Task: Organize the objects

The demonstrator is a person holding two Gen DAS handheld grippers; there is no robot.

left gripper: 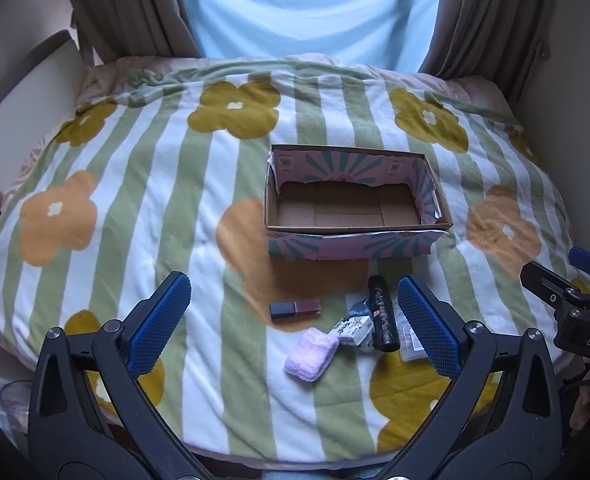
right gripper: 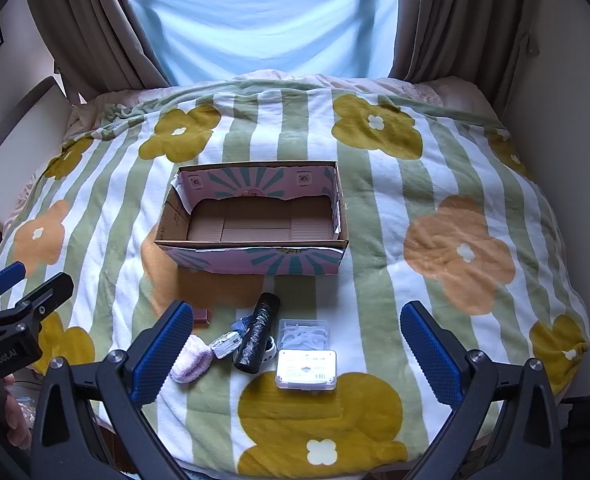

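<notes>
An open cardboard box (left gripper: 357,241) (right gripper: 251,258) with pink and teal print stands empty on the flowered blanket. In front of it lie a dark red lipstick (left gripper: 295,309) (right gripper: 201,317), a black roll (left gripper: 382,313) (right gripper: 257,333), a pink fuzzy pad (left gripper: 312,354) (right gripper: 191,360), a small white packet (left gripper: 353,330) (right gripper: 226,344) and a clear plastic case (right gripper: 306,354) (left gripper: 409,340). My left gripper (left gripper: 293,324) is open above these items. My right gripper (right gripper: 295,352) is open above them too. Both are empty.
The striped blanket (left gripper: 155,200) (right gripper: 455,184) covers a rounded surface that drops off at the near edge. Curtains (left gripper: 127,4) (right gripper: 447,8) and a bright window stand behind. A white panel (left gripper: 27,112) stands at the left. The other gripper shows at each view's side (left gripper: 583,300) (right gripper: 11,312).
</notes>
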